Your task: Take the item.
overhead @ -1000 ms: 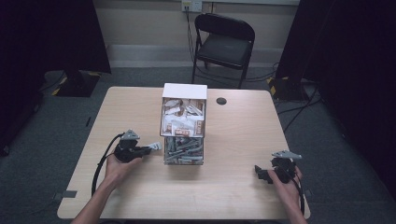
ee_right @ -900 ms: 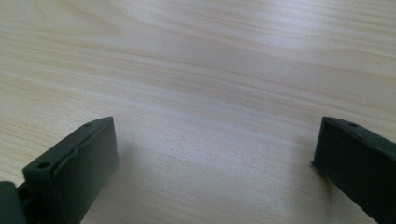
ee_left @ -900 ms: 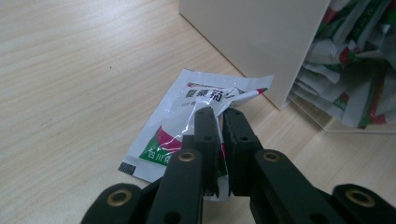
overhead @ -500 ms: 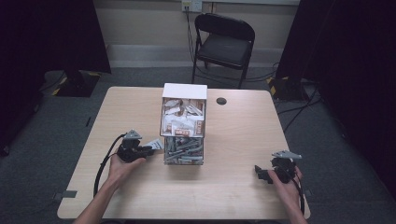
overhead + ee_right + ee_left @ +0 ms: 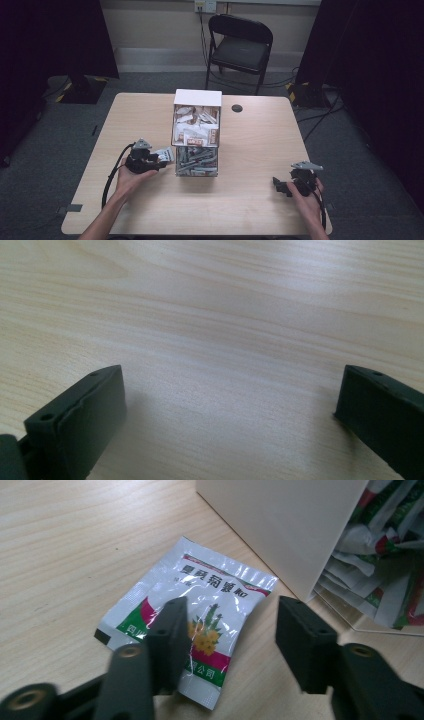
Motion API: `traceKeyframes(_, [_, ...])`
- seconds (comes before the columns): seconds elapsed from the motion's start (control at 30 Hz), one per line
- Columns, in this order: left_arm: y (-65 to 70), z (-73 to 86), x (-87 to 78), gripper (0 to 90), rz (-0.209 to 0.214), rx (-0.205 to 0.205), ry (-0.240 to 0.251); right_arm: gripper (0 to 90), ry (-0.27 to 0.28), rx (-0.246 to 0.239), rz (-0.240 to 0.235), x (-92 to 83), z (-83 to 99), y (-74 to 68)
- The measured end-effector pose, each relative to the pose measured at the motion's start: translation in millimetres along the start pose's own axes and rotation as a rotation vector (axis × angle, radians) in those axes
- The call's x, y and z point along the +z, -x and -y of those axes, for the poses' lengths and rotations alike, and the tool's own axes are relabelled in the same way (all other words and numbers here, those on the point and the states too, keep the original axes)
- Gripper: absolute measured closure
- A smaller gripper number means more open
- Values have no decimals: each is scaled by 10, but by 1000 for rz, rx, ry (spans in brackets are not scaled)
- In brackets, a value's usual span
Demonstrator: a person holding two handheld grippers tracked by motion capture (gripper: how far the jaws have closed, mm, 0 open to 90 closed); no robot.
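Left claw (image 5: 227,630) just parted (sachet (image 5: 190,615) loose) — tabletop.

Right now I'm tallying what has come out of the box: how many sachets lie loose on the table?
1. The sachet lies flat on the table beside the box, below the left tongs, whose jaws have just been opening. More stay inside the box.

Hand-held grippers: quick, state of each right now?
Left hand-held gripper: open, jaws have just been opening; sachet lies flat on the table under them, released.
Right hand-held gripper: open, nothing between its jaws.
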State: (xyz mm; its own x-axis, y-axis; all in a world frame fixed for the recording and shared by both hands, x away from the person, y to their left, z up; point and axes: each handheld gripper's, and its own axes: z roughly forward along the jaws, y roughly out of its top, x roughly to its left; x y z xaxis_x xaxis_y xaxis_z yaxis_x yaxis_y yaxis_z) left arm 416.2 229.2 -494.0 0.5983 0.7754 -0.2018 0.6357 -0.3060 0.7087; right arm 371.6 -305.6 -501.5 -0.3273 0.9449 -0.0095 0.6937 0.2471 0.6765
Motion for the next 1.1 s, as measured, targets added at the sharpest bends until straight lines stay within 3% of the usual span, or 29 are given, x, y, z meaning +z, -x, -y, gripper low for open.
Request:
traceKeyframes(0.1, [-7,-4,-29,403,10,0,16,0,-1,0,0,0,0,0])
traceKeyframes(0.17, [-9,-22,-64,314,17,-4,29,0,-1,0,0,0,0,0])
traceKeyframes(0.37, [-27,-57,-182,232,19,-13,61,0,-1,0,0,0,0,0])
traceKeyframes(0.47, [-17,-77,-235,226,1,-9,57,0,-1,0,0,0,0,0])
traceKeyframes(0.67, [14,-92,-378,219,6,3,66,0,-1,0,0,-1,0,0])
traceKeyframes(1.1, [12,26,-698,220,-75,-19,82,0,0,0,0,0,0,0])
